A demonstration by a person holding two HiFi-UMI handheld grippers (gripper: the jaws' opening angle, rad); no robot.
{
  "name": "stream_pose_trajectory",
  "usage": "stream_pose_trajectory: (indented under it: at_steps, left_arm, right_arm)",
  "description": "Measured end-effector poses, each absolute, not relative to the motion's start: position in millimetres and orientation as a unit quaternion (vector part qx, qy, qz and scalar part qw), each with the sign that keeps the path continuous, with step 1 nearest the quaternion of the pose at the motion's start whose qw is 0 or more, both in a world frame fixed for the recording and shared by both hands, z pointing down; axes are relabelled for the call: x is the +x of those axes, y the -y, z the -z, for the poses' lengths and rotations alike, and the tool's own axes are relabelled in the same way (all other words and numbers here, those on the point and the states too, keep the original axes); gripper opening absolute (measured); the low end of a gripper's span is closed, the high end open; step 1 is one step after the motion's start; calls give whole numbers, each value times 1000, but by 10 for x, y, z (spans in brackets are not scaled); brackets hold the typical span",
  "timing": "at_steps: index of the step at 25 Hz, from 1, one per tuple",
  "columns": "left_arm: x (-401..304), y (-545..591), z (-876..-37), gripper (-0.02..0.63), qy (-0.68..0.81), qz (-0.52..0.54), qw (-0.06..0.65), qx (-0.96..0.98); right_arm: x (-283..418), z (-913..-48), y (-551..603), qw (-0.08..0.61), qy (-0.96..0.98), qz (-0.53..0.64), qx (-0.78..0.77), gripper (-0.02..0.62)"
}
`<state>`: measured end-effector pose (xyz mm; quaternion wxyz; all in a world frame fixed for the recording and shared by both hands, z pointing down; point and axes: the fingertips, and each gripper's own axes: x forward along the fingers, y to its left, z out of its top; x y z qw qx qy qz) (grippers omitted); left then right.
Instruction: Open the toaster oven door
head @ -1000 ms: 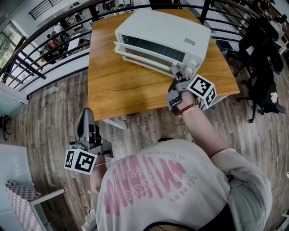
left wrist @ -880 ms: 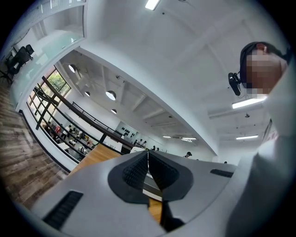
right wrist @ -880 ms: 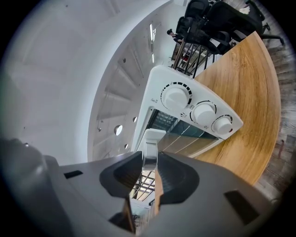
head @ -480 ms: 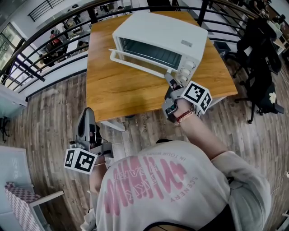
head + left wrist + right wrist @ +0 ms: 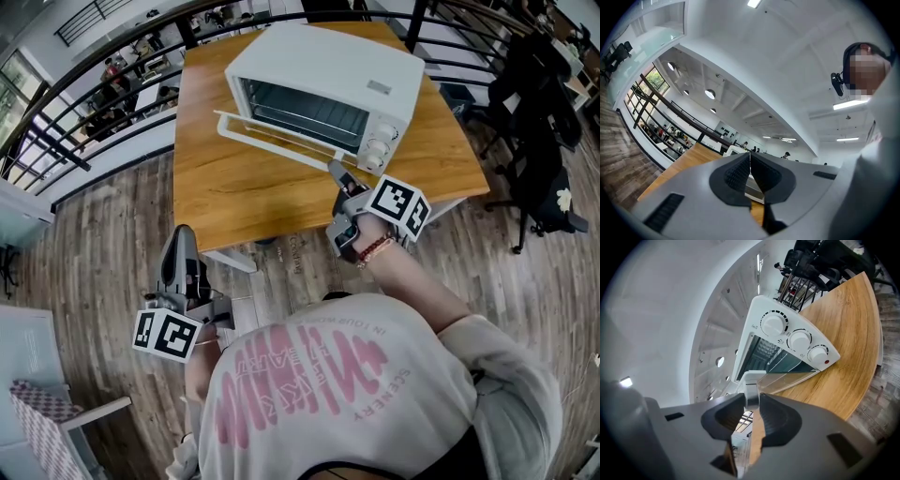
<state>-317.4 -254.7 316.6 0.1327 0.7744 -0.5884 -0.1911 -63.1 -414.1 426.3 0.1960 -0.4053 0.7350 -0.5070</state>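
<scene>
**Task state.** The bench [image 5: 234, 187] carries the toaster oven [image 5: 337, 56] on its far half. The oven's door [image 5: 281, 141] hangs tipped well away from the front, hinged at its lower edge, so the dark cavity and its wire rack [image 5: 764, 350] lie exposed. By this view the opening is largely made. What is left, it seems, is to bring the door to its full drop and let go.

The right hand-held gripper [image 5: 752, 401] pinches the near end of the door's handle [image 5: 751, 380] between its ribbed pads. The left hand-held gripper [image 5: 178, 236] hangs low beside the person, well apart from the bench, with its jaws pressed together on nothing.

**Materials, largest first.**
- Bench — a square slab of warm, glossy wood grain.
- Oven — a white, matt, round-cornered box.
- Door — a clear pane in a white frame.
- Handle — a pale bar.
- Grippers — grey moulded shells with dark, finely ridged pads.
- Three knobs [image 5: 800, 340] — white, round, set in a row.
- Beside the last knob, a small red lamp [image 5: 827, 362].
</scene>
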Motion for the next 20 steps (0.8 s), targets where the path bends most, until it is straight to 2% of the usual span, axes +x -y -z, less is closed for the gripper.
stream_pose_trajectory:
  at_steps: [20]
  left_arm:
    - [-2907,2052,-3267,21,640,194,136,731]
  right_arm:
    - [-797,-4474,3914,109,-787,496,-350,106]
